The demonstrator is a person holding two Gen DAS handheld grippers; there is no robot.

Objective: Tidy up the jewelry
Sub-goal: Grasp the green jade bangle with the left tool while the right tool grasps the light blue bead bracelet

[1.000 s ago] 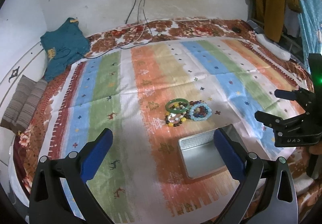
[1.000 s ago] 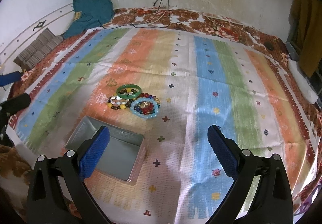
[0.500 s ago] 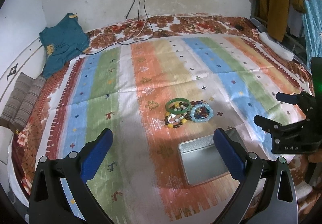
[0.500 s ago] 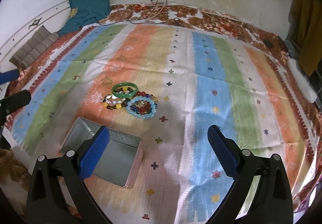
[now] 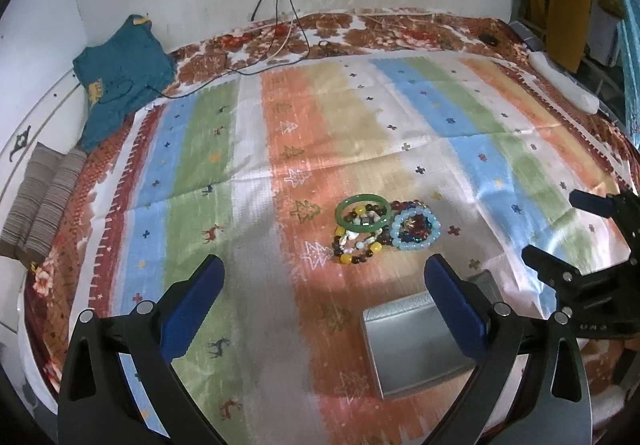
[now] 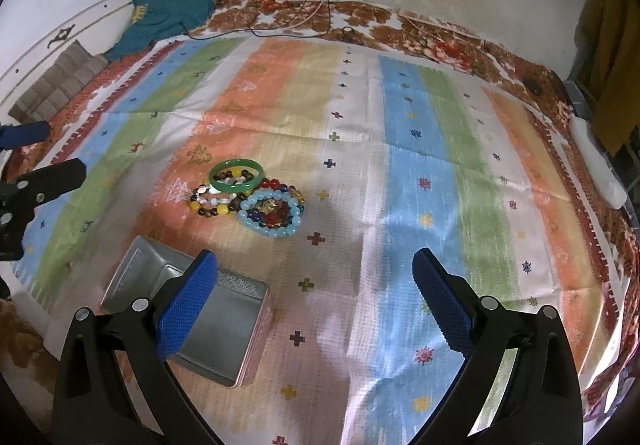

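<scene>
Both cameras slightly higher and farther back from the metal tin (image 5: 416, 349).

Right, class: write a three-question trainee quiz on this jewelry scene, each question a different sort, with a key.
1. True or false: the green bangle lies inside the metal tin.
2. Which bracelet lies nearest the right claw? A) light-blue bead bracelet B) green bangle C) neither
3. Fill in: the left claw is ____, holding nothing.

Key: 1 false; 2 A; 3 open.

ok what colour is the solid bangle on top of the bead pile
Green: the bangle is a plain, smooth ring, clearest in the right wrist view.
</scene>
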